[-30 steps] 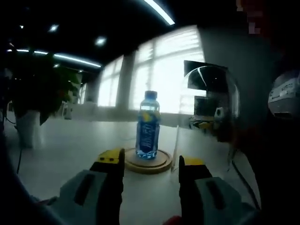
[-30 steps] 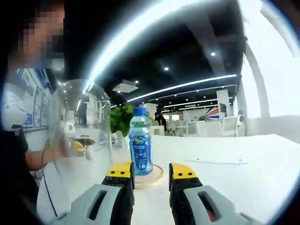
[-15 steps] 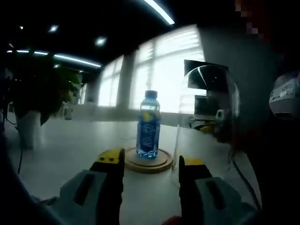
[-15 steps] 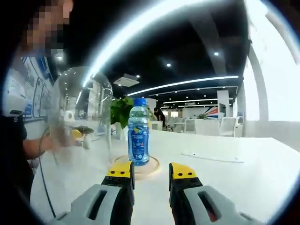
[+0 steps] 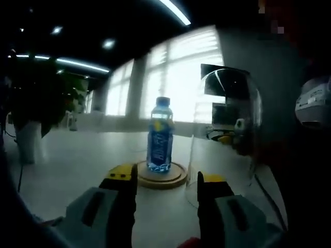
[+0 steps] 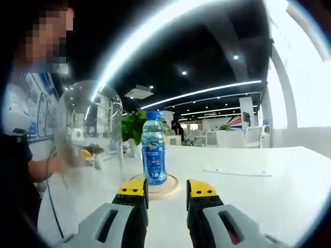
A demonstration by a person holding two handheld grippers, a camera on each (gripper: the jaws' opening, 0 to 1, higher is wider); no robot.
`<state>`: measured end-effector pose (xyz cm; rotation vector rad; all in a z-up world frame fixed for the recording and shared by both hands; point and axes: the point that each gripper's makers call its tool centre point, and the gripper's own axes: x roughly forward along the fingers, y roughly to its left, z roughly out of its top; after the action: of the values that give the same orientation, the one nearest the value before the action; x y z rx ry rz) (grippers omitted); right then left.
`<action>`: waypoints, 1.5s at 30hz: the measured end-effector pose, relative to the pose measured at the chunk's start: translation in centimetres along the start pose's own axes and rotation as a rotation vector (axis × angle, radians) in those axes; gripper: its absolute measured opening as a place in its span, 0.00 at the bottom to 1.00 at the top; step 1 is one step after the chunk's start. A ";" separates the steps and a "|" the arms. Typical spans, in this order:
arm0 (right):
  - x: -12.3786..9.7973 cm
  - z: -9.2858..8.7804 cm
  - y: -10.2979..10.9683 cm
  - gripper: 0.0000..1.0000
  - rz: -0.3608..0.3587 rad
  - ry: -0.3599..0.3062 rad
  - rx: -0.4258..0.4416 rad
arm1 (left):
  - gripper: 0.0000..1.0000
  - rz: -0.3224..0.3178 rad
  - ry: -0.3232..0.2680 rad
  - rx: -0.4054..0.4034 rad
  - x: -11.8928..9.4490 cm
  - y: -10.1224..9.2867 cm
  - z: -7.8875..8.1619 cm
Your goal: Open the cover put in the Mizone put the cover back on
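Clear cover [image 6: 88, 132], edges faint

A potted plant [image 5: 31, 103] stands on the white table [image 5: 77, 155].

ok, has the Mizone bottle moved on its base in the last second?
No. The Mizone bottle stands upright in the middle of the round wooden base, just as before; the slight shift in the picture is camera motion.

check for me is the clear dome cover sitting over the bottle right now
No, the dome cover is beside the Mizone bottle, which stands uncovered on the wooden base.
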<state>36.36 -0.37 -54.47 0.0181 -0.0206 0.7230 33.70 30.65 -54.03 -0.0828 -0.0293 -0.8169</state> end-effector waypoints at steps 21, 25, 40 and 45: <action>0.2 -0.5 0.6 0.23 0.035 0.011 0.016 | 0.35 -0.027 0.000 -0.029 0.2 -0.4 -0.1; 0.3 -0.6 0.7 0.23 0.039 0.014 0.018 | 0.28 -0.044 0.014 -0.034 0.2 -0.7 -0.3; 0.1 -0.5 1.3 0.23 0.074 0.000 0.035 | 0.31 -0.031 -0.020 -0.053 0.3 -0.6 0.2; 0.0 -0.3 1.4 0.23 0.077 -0.003 0.025 | 0.30 -0.025 -0.008 -0.030 0.3 -0.6 0.0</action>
<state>35.43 0.72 -54.75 0.0429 -0.0151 0.7997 33.43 30.05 -54.01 -0.1144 -0.0259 -0.8426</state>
